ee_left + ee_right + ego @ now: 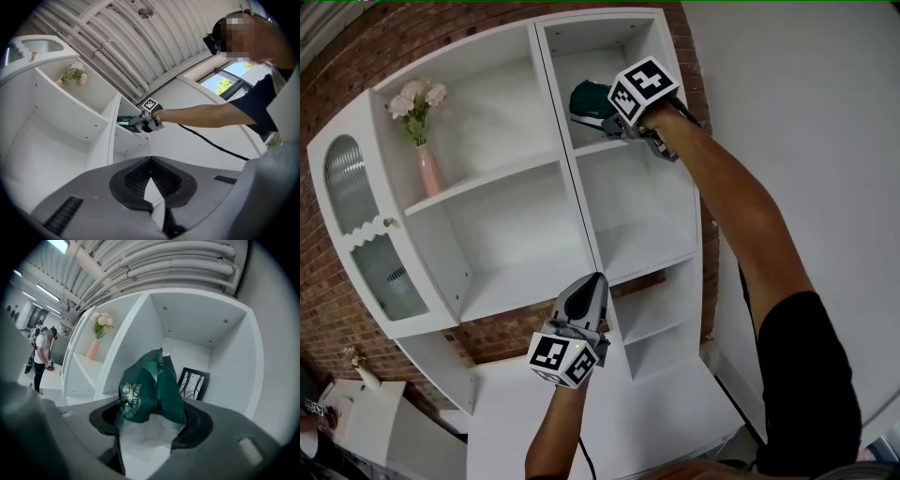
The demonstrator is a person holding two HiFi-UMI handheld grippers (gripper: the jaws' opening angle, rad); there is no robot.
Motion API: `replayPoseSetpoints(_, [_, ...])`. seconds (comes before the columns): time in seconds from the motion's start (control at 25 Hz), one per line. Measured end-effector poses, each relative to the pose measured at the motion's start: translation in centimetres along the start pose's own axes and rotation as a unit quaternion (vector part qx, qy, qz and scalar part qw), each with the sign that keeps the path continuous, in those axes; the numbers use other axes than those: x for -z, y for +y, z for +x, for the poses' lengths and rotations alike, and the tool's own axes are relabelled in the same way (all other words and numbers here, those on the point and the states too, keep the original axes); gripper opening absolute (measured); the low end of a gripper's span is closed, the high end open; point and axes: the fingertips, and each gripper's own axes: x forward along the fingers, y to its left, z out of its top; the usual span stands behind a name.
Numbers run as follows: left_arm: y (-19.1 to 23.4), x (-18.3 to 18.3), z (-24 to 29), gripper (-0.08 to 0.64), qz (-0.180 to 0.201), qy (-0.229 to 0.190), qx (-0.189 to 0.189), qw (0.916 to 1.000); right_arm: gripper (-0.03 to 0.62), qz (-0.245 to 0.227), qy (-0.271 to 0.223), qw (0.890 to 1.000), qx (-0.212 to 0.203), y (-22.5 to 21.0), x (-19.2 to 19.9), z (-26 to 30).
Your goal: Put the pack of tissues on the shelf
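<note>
The dark green pack of tissues (pixel 587 100) is pinched in my right gripper (pixel 602 114), which is shut on it at the mouth of the shelf unit's top right compartment (pixel 623 141). In the right gripper view the crumpled pack (pixel 151 390) stands up between the pads of that gripper (pixel 152 423), in front of the compartment's opening. The left gripper view shows the pack (pixel 124 121) at the shelf edge. My left gripper (pixel 592 281) hangs lower, in front of the middle shelves, shut with nothing in it (pixel 150 161).
A black picture frame (pixel 192 384) leans against the back wall inside the top right compartment. A pink vase with flowers (pixel 425 155) stands on the upper left shelf. A glass cabinet door (pixel 366 234) hangs open at the left. A person (pixel 42 355) stands far off.
</note>
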Motion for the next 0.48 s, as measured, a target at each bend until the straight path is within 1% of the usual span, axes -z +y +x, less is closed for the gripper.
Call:
replayPoseSetpoints(0.2, [1.0, 0.1, -0.4, -0.003, 0.012, 0.007, 0.002, 0.9999, 0.276, -0.013, 0.036, 0.999, -0.023, 1.1, -0.2, 2.6])
replayPoseSetpoints(0.32, [1.9, 0.1, -0.7, -0.003, 0.016, 0.007, 0.001, 0.9999, 0.279, -0.018, 0.057, 0.998, -0.027, 1.3, 0.0, 3.6])
replayPoseSetpoints(0.48, [2.9, 0.3, -0.9, -0.003, 0.014, 0.006, 0.0, 0.9999, 0.302, -0.017, 0.058, 0.998, -0.035, 1.5, -0.1, 4.1])
